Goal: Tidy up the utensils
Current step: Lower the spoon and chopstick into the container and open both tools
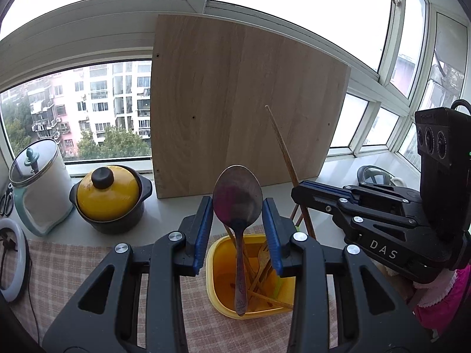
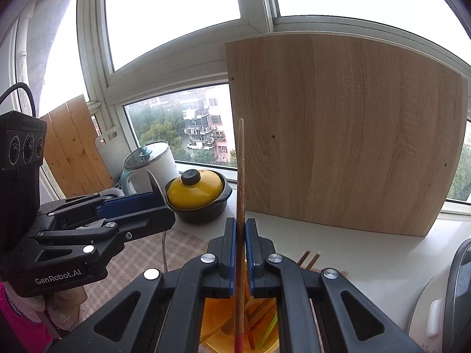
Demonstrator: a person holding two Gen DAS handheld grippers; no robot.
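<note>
My left gripper [image 1: 238,203] is shut on a metal spoon [image 1: 238,197]. Its blue pads press the two edges of the spoon's bowl, which points up, and the handle hangs down into a yellow container [image 1: 215,282]. That container holds several wooden chopsticks and a fork. In the right wrist view my right gripper [image 2: 240,220] is shut on one wooden chopstick [image 2: 240,161], upright, its lower end over the yellow container [image 2: 215,317]. The left wrist view shows the right gripper [image 1: 297,192] just right of the container, with the chopstick [image 1: 279,141] slanting up from it. The left gripper [image 2: 163,206] sits close on the left.
A large wooden board [image 1: 235,103] leans against the window behind the container. A black pot with a yellow lid [image 1: 109,197] and a white jug with a glass lid [image 1: 41,182] stand at the left. A checked cloth [image 1: 73,264] covers the counter. A ring light [image 1: 11,259] lies far left.
</note>
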